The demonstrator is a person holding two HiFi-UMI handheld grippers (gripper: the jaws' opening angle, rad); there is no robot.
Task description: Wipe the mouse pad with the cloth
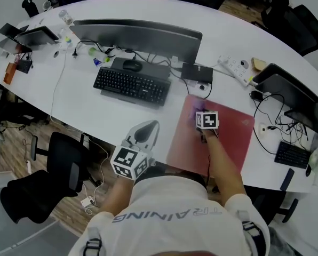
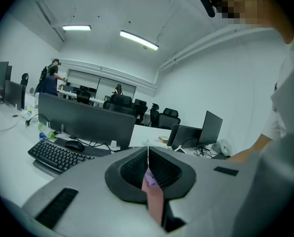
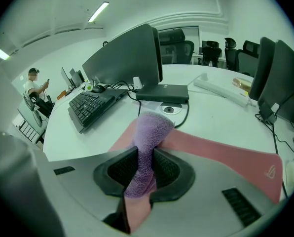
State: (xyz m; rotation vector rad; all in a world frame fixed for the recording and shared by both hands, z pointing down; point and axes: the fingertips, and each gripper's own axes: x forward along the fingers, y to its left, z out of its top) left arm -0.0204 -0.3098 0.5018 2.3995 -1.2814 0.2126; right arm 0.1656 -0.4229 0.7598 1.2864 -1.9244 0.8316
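Note:
A pink-red mouse pad lies on the white table to the right of the keyboard. My right gripper is low over its far left part, shut on a purple cloth. In the right gripper view the cloth sticks up from between the jaws of that gripper and bends forward over the mouse pad. My left gripper hangs at the table's front edge, left of the pad. In the left gripper view its jaws meet, and this gripper holds nothing that I can see.
A black keyboard, a mouse and a wide monitor stand left of the pad. A black box with cables and a power strip lie behind it. Another monitor is at the right, an office chair below left.

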